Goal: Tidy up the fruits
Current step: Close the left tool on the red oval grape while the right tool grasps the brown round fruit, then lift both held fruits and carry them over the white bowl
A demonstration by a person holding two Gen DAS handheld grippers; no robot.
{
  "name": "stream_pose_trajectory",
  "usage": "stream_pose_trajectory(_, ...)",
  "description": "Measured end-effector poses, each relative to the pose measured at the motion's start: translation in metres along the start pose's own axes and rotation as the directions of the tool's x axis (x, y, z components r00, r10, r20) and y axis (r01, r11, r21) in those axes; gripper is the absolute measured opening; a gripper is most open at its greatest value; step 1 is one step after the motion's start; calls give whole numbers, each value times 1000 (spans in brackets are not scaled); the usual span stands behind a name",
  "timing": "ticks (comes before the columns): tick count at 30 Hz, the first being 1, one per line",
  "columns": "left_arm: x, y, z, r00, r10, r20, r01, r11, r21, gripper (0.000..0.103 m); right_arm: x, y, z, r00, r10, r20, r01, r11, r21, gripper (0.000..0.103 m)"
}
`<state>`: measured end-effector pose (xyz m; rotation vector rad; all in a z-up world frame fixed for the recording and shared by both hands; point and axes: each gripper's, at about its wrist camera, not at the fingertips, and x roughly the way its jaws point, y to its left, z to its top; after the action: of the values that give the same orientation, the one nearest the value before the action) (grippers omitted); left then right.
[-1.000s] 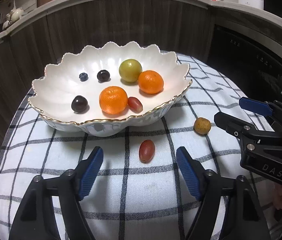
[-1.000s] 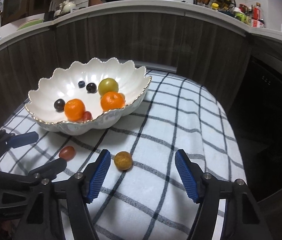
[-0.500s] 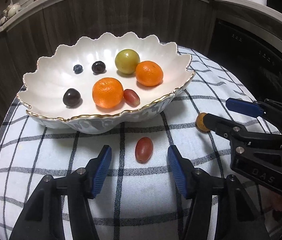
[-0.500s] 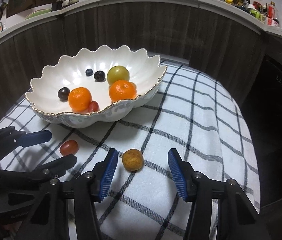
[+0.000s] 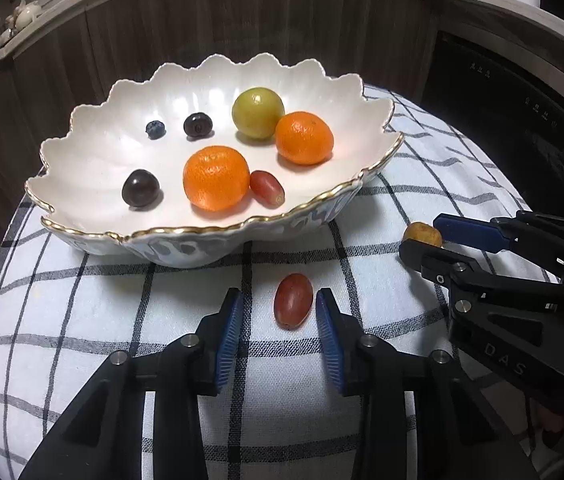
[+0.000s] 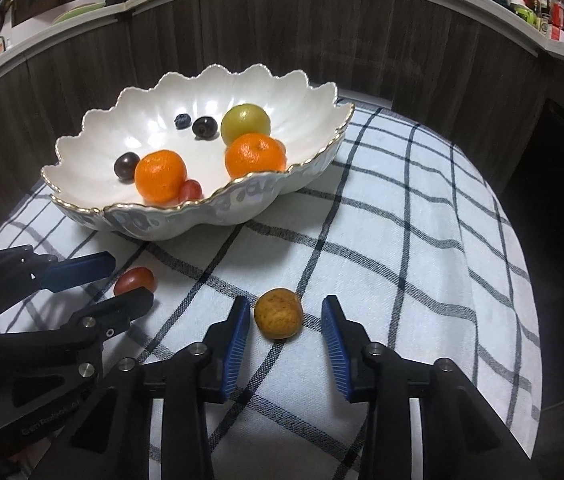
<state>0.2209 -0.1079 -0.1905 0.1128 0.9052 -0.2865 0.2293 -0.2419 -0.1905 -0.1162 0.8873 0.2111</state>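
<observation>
Closing my left gripper (image 5: pixel 277 316) around the small red oval grape (image 5: pixel 293 300) low in the frame – pads not touching yet. My right gripper (image 6: pixel 285 330) closes around the round brown-yellow fruit (image 6: pixel 278 313), gaps showing, below the white scalloped bowl (image 6: pixel 249 200).

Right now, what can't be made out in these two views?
- Brown fruit: left wrist view, mostly behind the right gripper finger.
- Red grape: right wrist view, partly behind the left gripper.
- Pad contact on either fruit: not clear; jaws closing.
- Counter jars: too small.
</observation>
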Motion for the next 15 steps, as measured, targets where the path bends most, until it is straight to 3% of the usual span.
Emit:
stream_pose_trajectory(5, 1, 0, 0, 1000, -3, 4, 3, 1000, -11, 34, 4, 0, -2, 1000, 7, -12, -7, 1000, 11, 31)
stream_pose_trajectory(10, 1, -6, 0, 1000, -16, 5, 16, 1000, 11, 20, 4, 0, -1, 1000, 21, -13, -21, 1000, 17, 27)
stream_pose_trajectory(15, 0, -9, 0, 1000, -14, 6, 14, 1000, 14, 20, 2, -4, -1, 1000, 23, -9, -22, 999, 39, 27)
